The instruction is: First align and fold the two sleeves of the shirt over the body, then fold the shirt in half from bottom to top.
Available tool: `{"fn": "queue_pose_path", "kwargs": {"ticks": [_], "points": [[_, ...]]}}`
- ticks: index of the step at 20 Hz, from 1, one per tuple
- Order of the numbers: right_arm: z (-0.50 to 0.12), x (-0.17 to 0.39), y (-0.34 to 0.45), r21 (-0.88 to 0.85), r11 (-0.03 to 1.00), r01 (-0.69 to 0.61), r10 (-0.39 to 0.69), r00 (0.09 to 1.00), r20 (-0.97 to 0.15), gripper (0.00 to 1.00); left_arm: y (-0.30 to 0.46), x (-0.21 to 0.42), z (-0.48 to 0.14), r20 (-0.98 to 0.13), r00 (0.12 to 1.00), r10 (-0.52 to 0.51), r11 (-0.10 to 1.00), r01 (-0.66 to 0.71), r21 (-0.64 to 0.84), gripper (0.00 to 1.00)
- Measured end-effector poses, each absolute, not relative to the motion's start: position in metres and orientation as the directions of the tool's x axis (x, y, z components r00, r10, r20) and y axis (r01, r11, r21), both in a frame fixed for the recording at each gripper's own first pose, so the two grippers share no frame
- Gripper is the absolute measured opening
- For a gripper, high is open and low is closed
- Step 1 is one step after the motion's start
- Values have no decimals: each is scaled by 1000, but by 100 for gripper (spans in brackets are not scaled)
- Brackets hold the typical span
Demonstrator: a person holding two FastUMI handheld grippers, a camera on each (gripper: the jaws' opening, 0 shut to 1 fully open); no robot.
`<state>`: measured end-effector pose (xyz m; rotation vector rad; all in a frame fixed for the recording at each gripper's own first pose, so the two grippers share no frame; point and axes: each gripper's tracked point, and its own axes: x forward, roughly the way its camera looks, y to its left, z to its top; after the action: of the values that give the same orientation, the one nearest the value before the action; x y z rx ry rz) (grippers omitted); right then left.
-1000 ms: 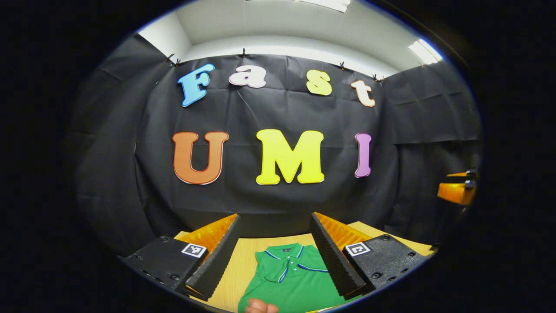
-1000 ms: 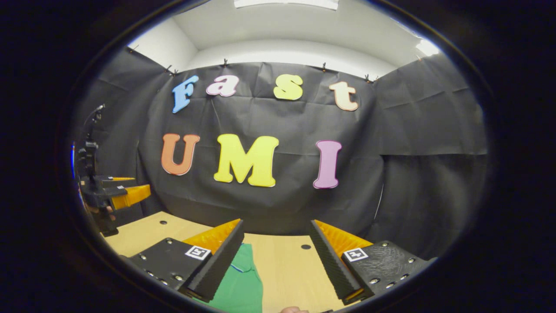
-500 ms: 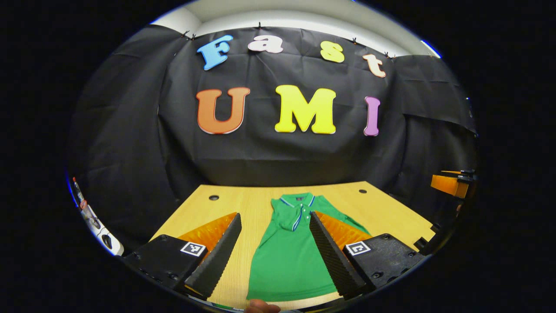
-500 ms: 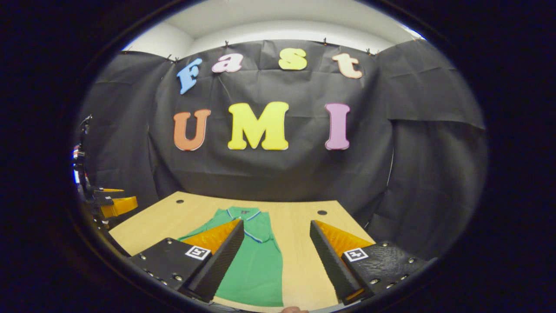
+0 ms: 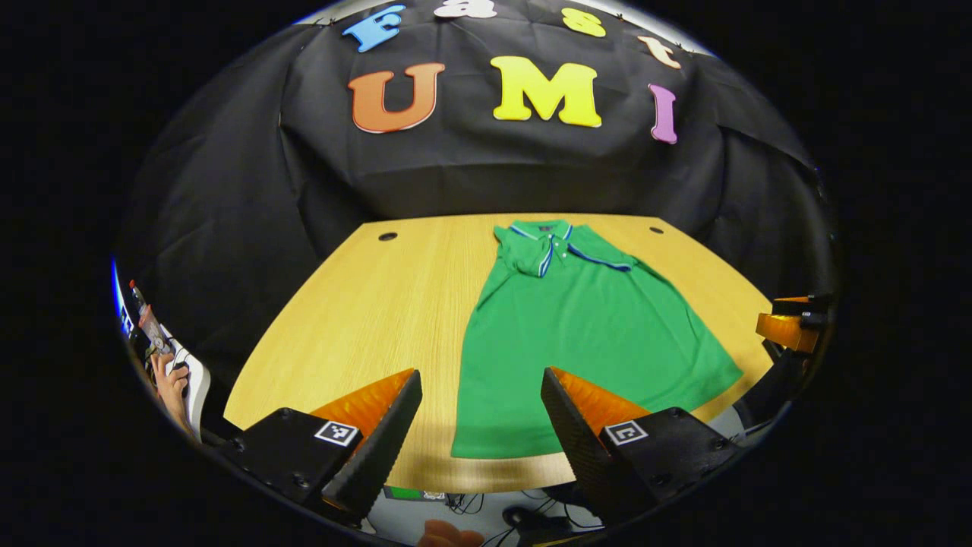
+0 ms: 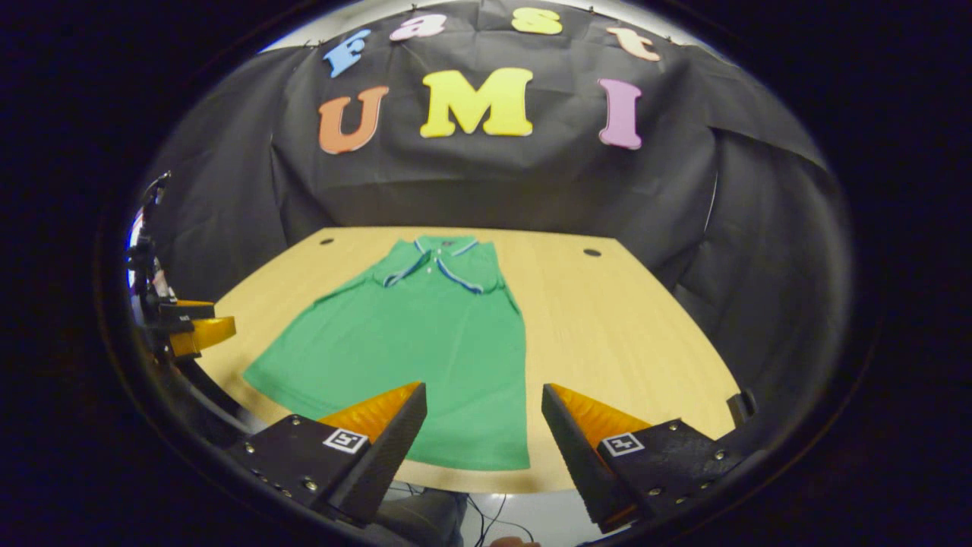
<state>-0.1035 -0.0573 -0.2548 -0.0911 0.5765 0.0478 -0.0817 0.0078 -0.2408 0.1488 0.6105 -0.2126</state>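
Table [image 5: 364, 304] — pale wood, curved near edge, spreading ahead of both pairs of fingers; two small round holes near its far edge.

Shirt [image 5: 577, 327] — green polo with striped collar trim, lying flat on the table, collar far, hem near. In the left gripper view it lies ahead and to the right of the fingers, its hem just beyond the right finger. In the right gripper view the shirt [image 6: 425, 342] lies ahead and to the left, its hem reaching between the fingers. The sleeves appear already tucked over the body, though the folds are hard to make out. Handling, as a judgement: light, soft knit, no stiffness; it will drape and sag when lifted and may slide a little on smooth wood. Best hold is the two hem corners, one per gripper, pinching all layers so the tucked sleeves do not spill on the fold towards the collar.

Left gripper [image 5: 481, 414] — fingers wide apart, holding nothing, poised over the near table edge.

Right gripper [image 6: 484, 425] — fingers wide apart, empty, likewise above the near edge; also glimpsed far right of the left gripper's fingers.

Change from half a second ago — both cameras now sit higher and pitch further down: the whole shirt and most of the table lie ahead of the fingers, where the fingers previously overlapped the cloth. Finger spread unchanged.
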Motion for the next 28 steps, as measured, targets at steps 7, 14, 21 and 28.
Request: {"fn": "queue_pose_path", "kwargs": {"ticks": [7,14,21,28], "points": [[-333,-117,-70,-78,995,-55,-15,713,-701,96,19,-91,-290,-679,725,-118,964,247,95,100],[-345,-117,-67,-57,996,-61,-2,669,-743,99,18,-95,-315,-729,676,-112,966,246,80,100],[-347,-116,-61,-33,999,-43,3,653,-757,98,3,-88,-319,-692,711,-124,977,208,38,100],[-346,-108,-41,40,998,-41,57,646,-761,6,-10,-90,-318,-739,663,-122,983,185,3,5]]}}
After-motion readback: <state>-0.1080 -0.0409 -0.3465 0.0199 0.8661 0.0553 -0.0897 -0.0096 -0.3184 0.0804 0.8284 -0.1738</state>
